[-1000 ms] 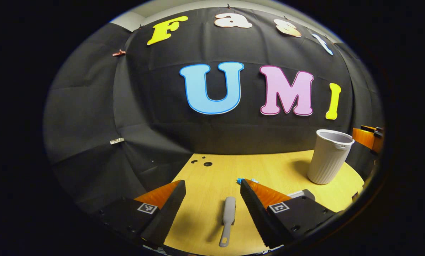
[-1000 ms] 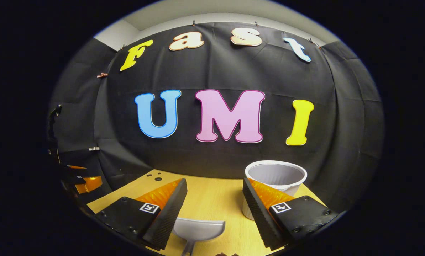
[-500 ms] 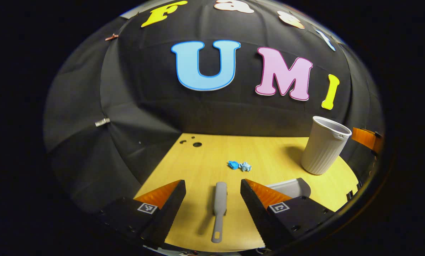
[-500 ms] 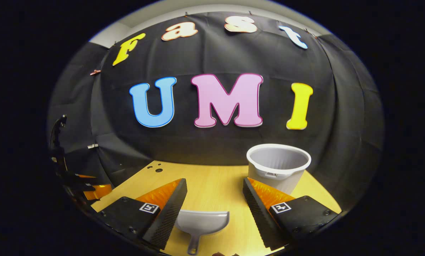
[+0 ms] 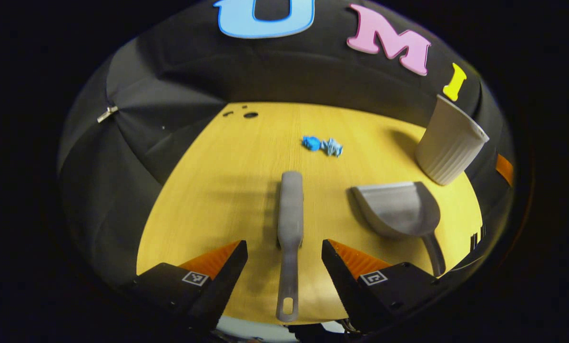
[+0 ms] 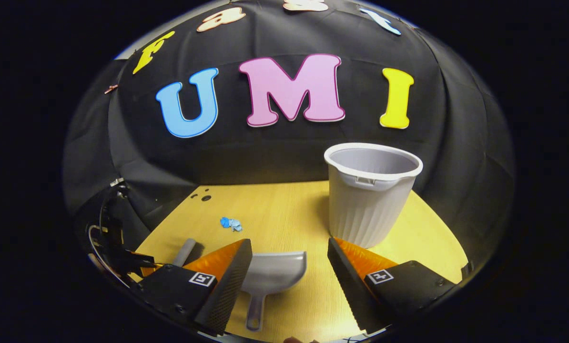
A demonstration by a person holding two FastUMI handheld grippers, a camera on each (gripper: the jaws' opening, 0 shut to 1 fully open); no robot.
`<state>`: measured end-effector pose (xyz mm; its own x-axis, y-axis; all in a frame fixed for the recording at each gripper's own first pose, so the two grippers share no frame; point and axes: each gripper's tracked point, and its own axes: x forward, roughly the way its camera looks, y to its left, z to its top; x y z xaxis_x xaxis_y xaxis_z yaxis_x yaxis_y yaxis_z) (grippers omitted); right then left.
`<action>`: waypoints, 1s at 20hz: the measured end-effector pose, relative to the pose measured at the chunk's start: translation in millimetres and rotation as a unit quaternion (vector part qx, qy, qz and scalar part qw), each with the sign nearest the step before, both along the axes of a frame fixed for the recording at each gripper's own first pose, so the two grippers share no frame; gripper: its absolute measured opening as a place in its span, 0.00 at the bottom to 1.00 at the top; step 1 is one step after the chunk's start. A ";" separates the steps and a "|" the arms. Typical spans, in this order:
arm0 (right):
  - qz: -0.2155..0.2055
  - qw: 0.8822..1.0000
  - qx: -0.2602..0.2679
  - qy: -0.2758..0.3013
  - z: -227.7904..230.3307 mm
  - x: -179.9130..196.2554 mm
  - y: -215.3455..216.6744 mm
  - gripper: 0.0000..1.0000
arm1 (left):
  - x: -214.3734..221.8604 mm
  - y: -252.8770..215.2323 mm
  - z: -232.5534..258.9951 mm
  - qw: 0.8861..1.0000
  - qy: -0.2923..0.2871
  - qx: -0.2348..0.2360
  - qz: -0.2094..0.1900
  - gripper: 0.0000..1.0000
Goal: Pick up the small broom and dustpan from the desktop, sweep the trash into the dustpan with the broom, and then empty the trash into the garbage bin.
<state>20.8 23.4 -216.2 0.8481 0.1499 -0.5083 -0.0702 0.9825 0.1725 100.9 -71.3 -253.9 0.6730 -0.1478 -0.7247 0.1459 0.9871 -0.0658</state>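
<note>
A grey small broom [image 5: 289, 228] lies flat on the wooden desktop [image 5: 227, 181], its handle pointing toward me between the fingers of my open left gripper [image 5: 284, 259]. The grey dustpan [image 5: 399, 209] lies to its right, handle toward the near edge. Blue crumpled trash [image 5: 322, 145] sits beyond the broom head. In the right gripper view the dustpan [image 6: 270, 278] lies between the fingers of my open right gripper [image 6: 289, 271], above the table. The trash [image 6: 230, 223] is at the left there, and the broom's end [image 6: 185, 252] peeks out beside my left finger.
A pale ribbed garbage bin [image 6: 370, 195] stands upright at the far right of the desktop; it also appears in the left gripper view as the bin [image 5: 449, 143]. Small holes [image 5: 246, 114] mark the far left corner. The other gripper [image 6: 117, 252] shows at the left.
Both cameras have tilted downward and risen, so more desktop shows. The broom handle now runs between the left fingers, and the dustpan shows whole. Both grippers stay open.
</note>
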 end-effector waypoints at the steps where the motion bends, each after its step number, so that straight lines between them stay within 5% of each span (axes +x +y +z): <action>1: 0.006 1.000 0.003 0.016 -9.8 -1.3 0.5 0.99 | 0.7 0.2 -13.3 1.000 0.028 0.011 -0.004 0.99; 6: 0.052 0.994 0.019 0.092 -48.9 -9.5 17.0 0.99 | 10.0 -2.1 -54.9 0.992 0.121 0.045 -0.013 0.94; 10: 0.079 0.985 0.024 0.152 -73.7 -22.6 35.7 0.99 | 16.2 -5.8 -65.5 0.988 0.152 0.037 0.000 0.76; 14: 0.090 0.971 0.014 0.222 -103.8 -37.1 45.9 0.99 | 19.9 -11.1 -63.7 0.983 0.174 0.050 -0.034 0.59; 15: 0.089 0.966 0.013 0.242 -111.4 -42.4 48.2 0.99 | 21.8 -11.9 -65.0 0.981 0.181 0.057 -0.043 0.44; 17: 0.082 0.956 0.014 0.281 -127.0 -51.6 52.6 0.99 | 19.9 -11.6 -63.3 0.977 0.198 0.061 -0.043 0.31; 20: 0.067 0.939 0.029 0.335 -141.8 -65.8 61.6 0.99 | 21.7 -12.9 -62.8 0.977 0.193 0.064 -0.058 0.27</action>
<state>-45.0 85.0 -358.0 0.3129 0.2767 -0.9086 -0.0487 0.9600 0.2756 122.6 -84.2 -316.6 0.3290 -0.0983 -0.9392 0.2456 0.9692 -0.0154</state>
